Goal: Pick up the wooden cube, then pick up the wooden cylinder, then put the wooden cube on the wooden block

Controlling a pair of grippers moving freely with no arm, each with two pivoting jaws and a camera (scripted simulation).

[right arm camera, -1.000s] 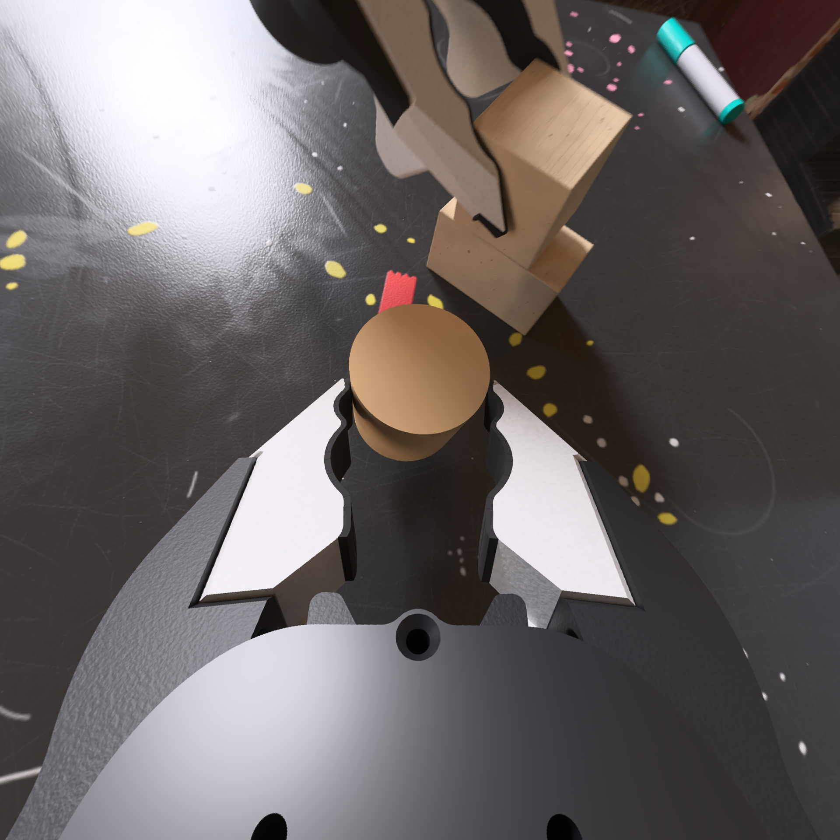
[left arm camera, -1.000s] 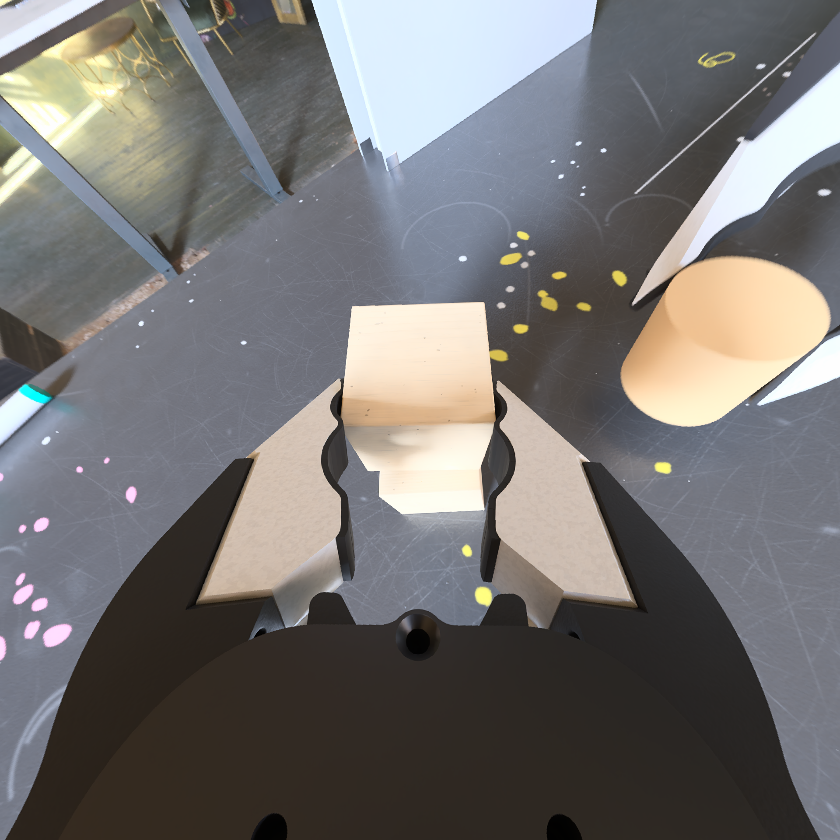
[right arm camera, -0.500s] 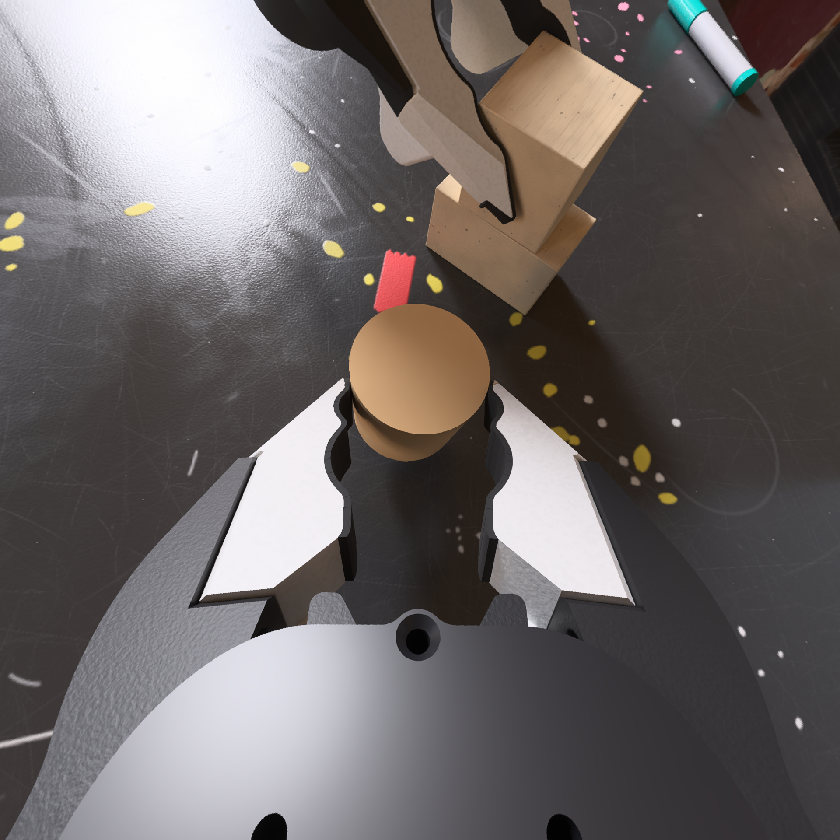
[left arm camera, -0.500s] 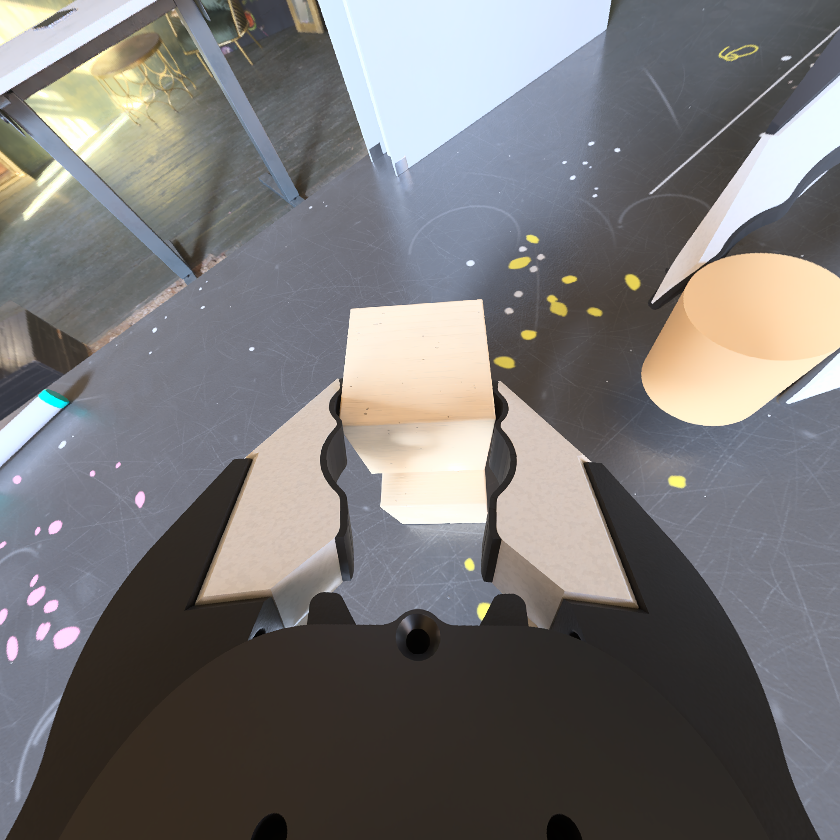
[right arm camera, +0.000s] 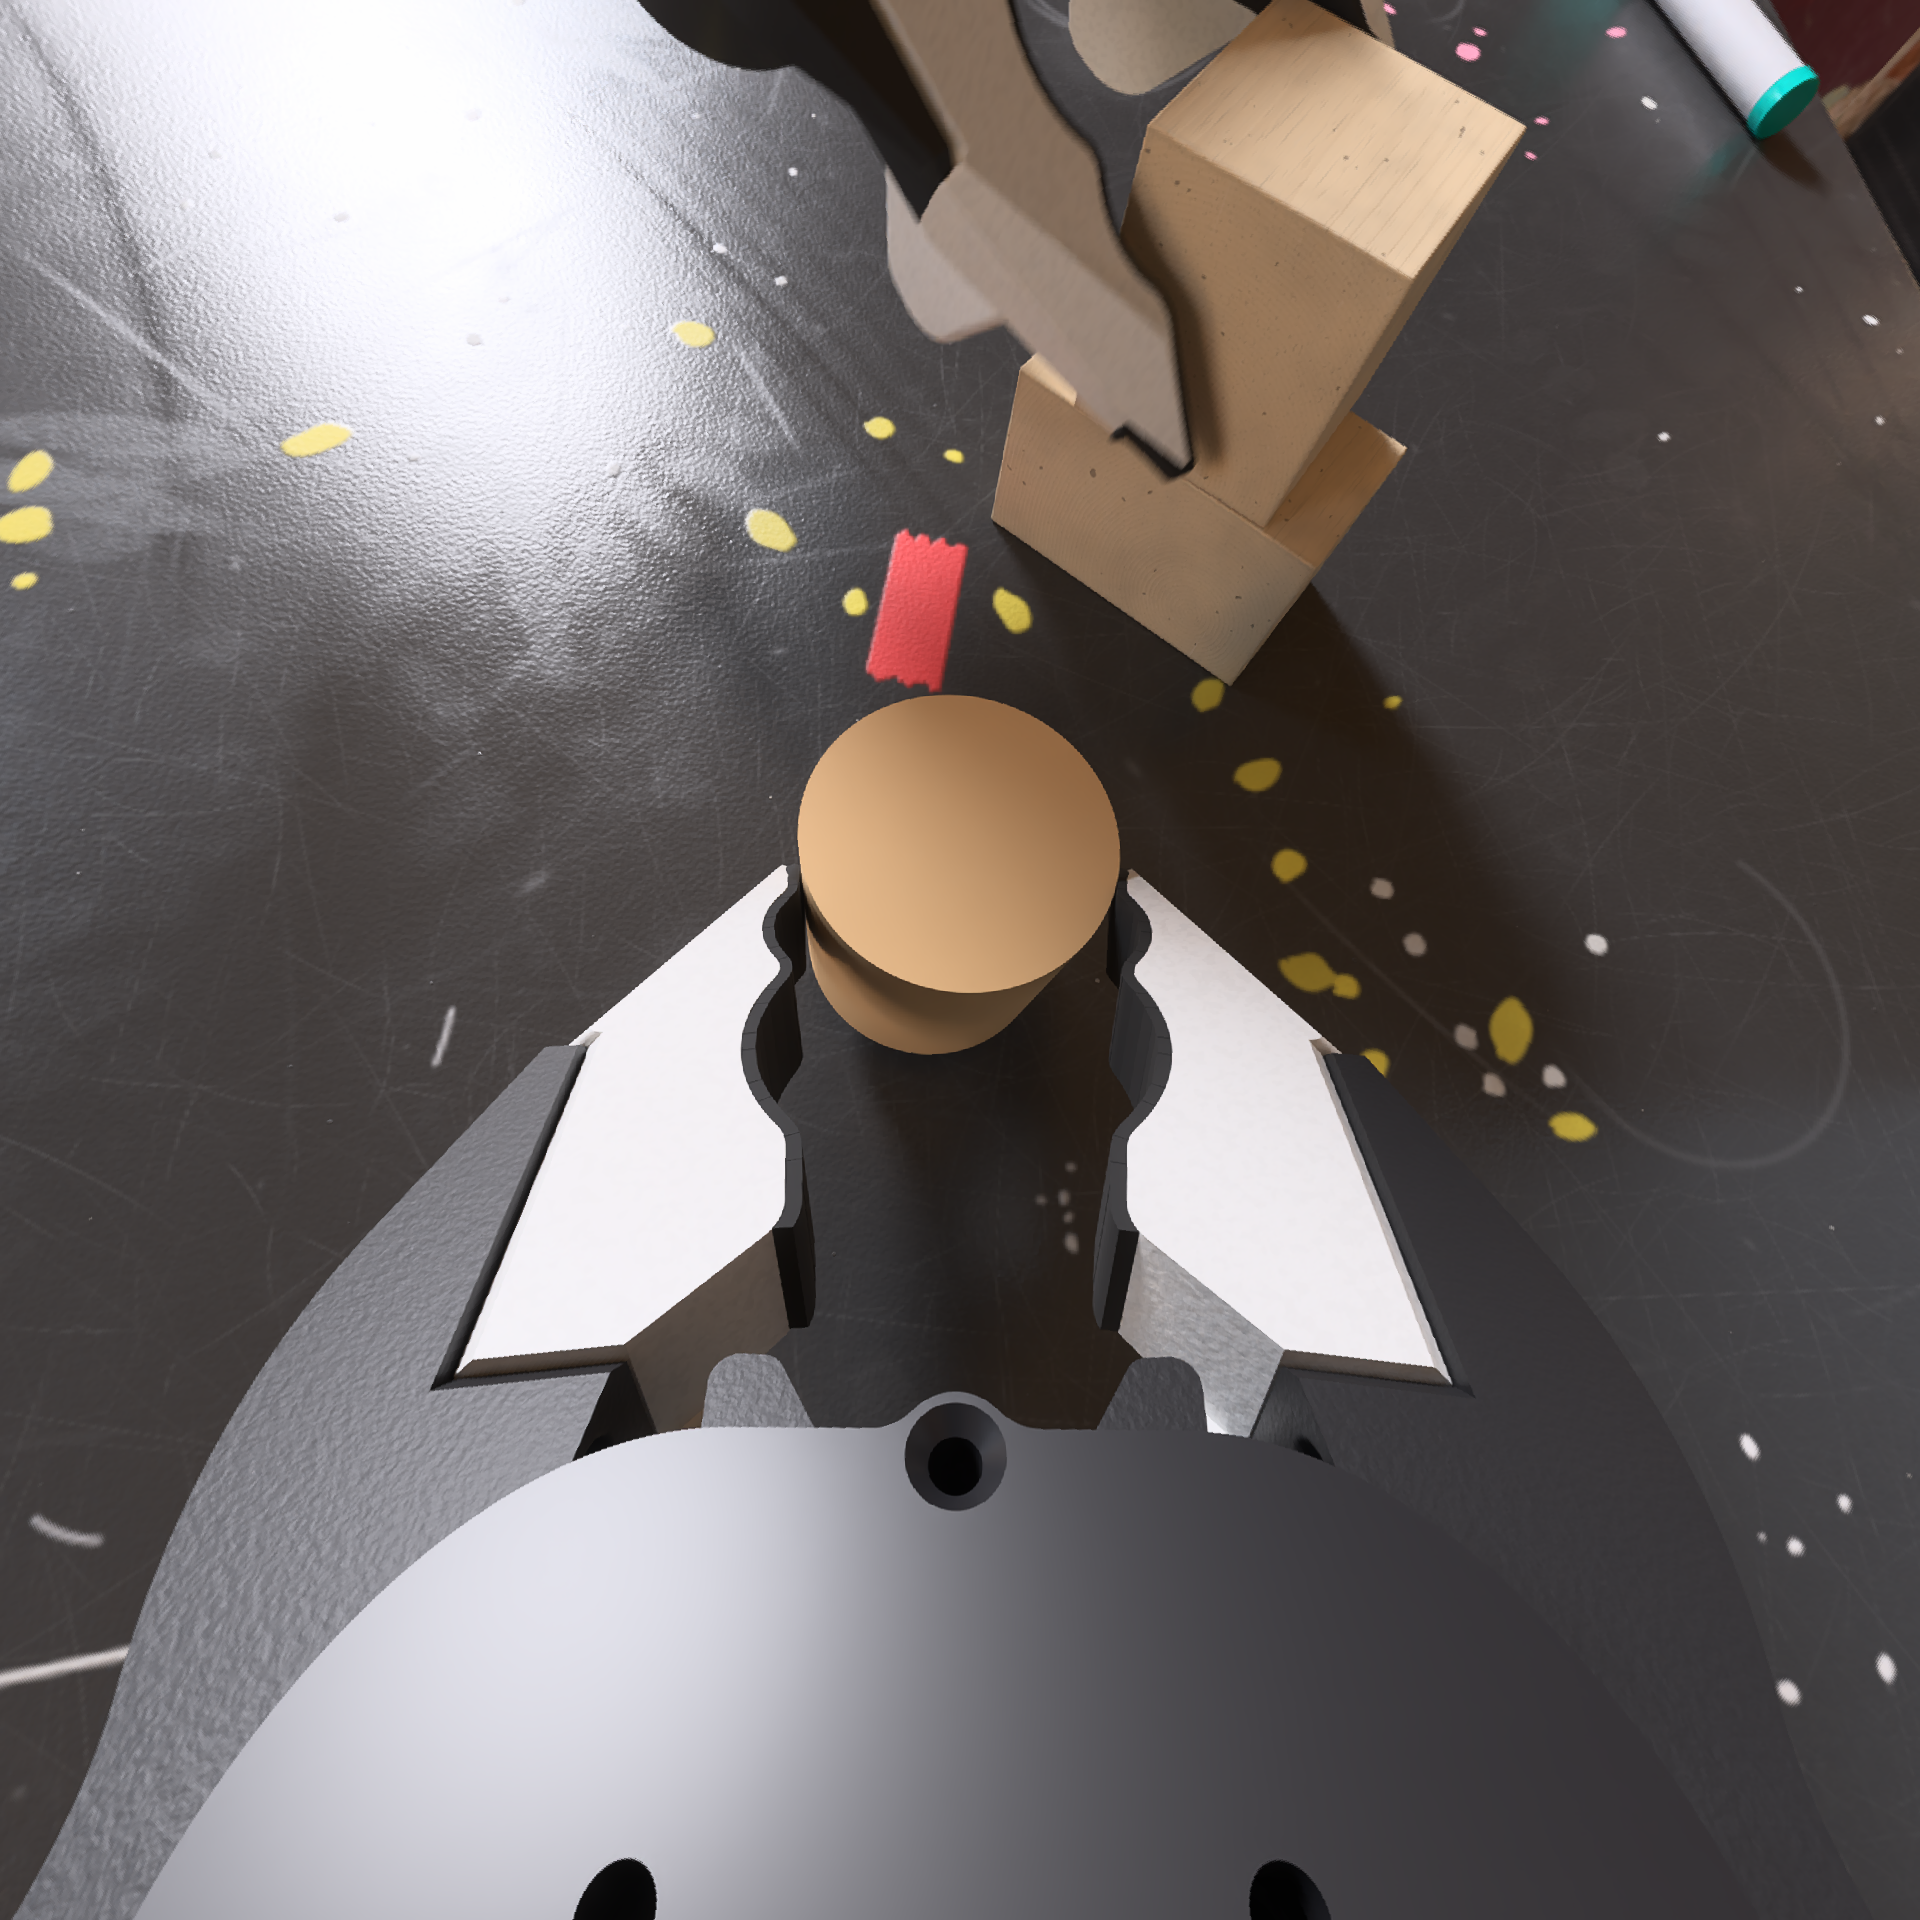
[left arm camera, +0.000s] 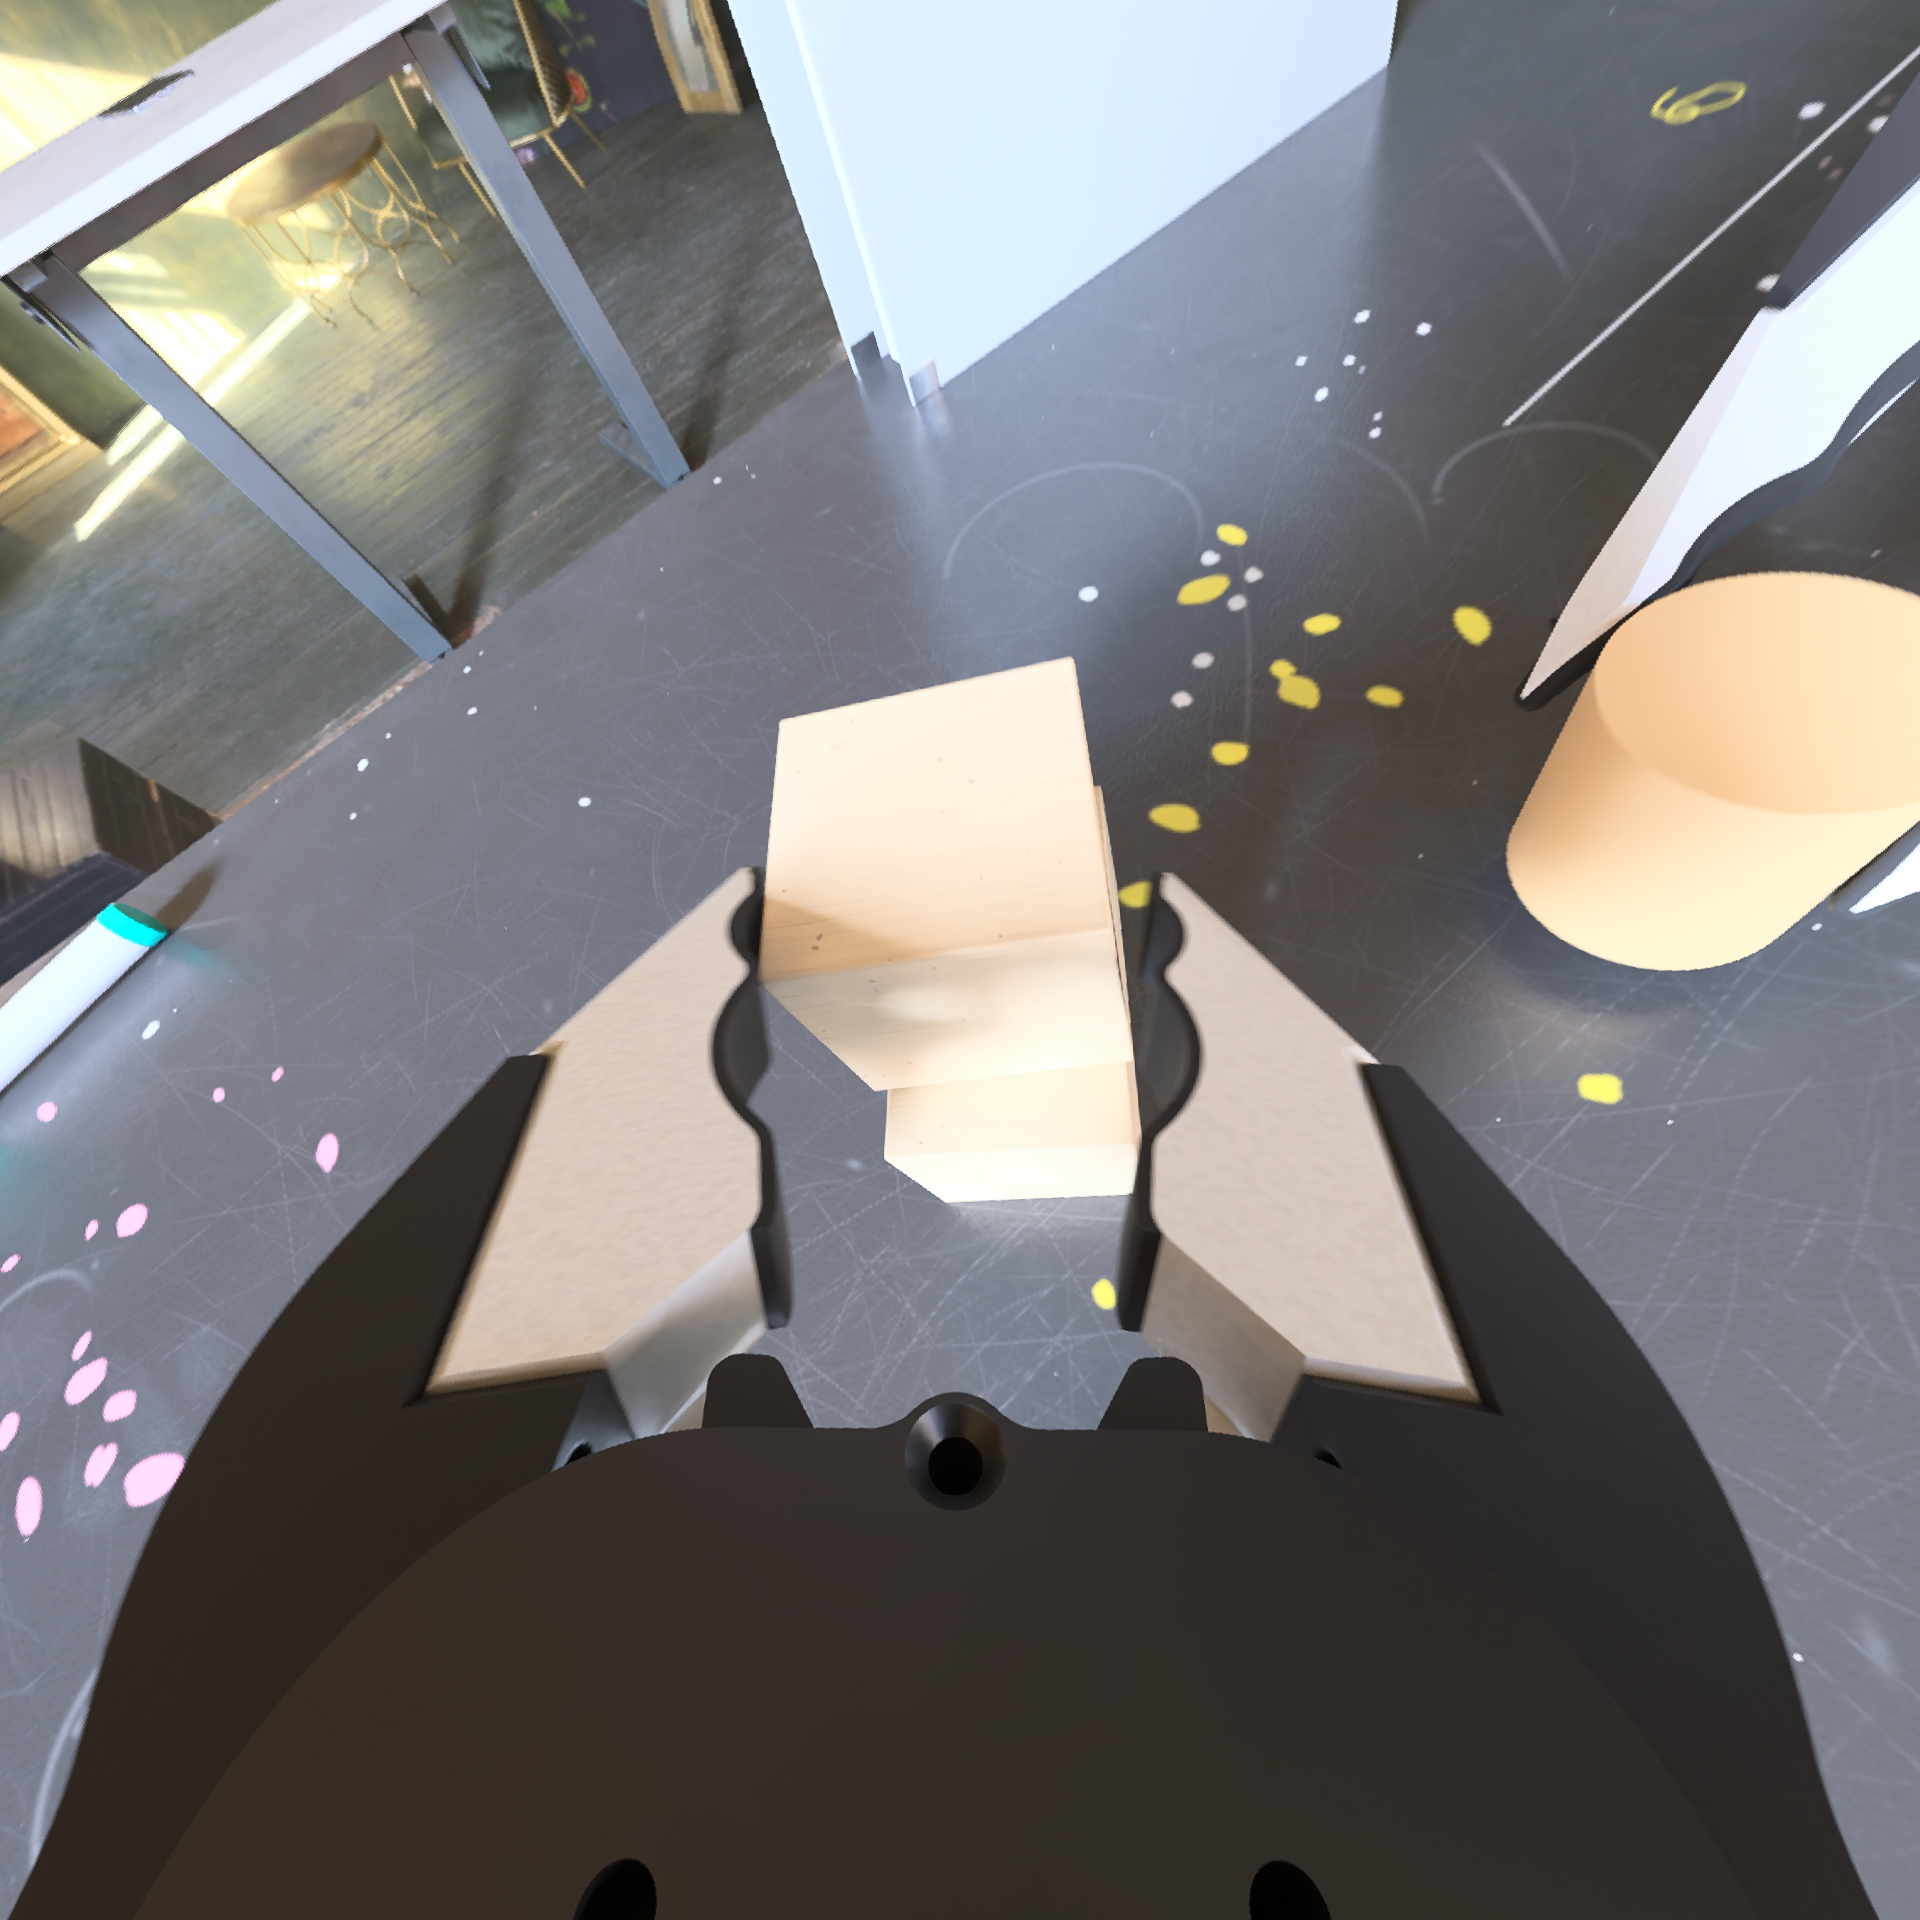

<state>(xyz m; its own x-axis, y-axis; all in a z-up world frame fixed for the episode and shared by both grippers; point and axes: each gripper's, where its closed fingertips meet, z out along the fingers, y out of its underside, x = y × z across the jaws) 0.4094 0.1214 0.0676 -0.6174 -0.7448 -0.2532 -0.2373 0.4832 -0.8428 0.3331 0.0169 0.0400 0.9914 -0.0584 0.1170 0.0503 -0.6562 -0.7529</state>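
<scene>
While the left gripper (left arm camera: 951, 909) points down at the dark scuffed table (left arm camera: 520, 935), its jaws stand parted around the cube (left arm camera: 935, 821): the left finger touches the cube's side, and a thin gap shows between the cube and the right finger. The cube sits tilted on the block (left arm camera: 1013, 1132), whose pale front face shows just under it between the fingers. To the right, the cylinder (left arm camera: 1714, 779) hangs above the table, pinched between the white fingers of the right gripper (left arm camera: 1756, 665) near the frame's edge. Yellow paint flecks (left arm camera: 1299, 686) lie between cube and cylinder, pink ones (left arm camera: 104, 1403) at lower left. A white marker with a teal cap (left arm camera: 73, 982) lies at the left edge of the table.

From the right wrist view, the right gripper (right arm camera: 956, 914) is clamped on the cylinder (right arm camera: 956, 842), both fingertips pressed to its curved side, its round flat end facing the camera. Beyond it, a red strip of tape (right arm camera: 916, 611) lies flat on the table (right arm camera: 416, 727). Farther back and to the right, the cube (right arm camera: 1309, 229) rests askew on the block (right arm camera: 1153, 551), with the tan fingers of the left gripper (right arm camera: 1101, 260) alongside it. The marker (right arm camera: 1745, 57) lies in the top right corner.
</scene>
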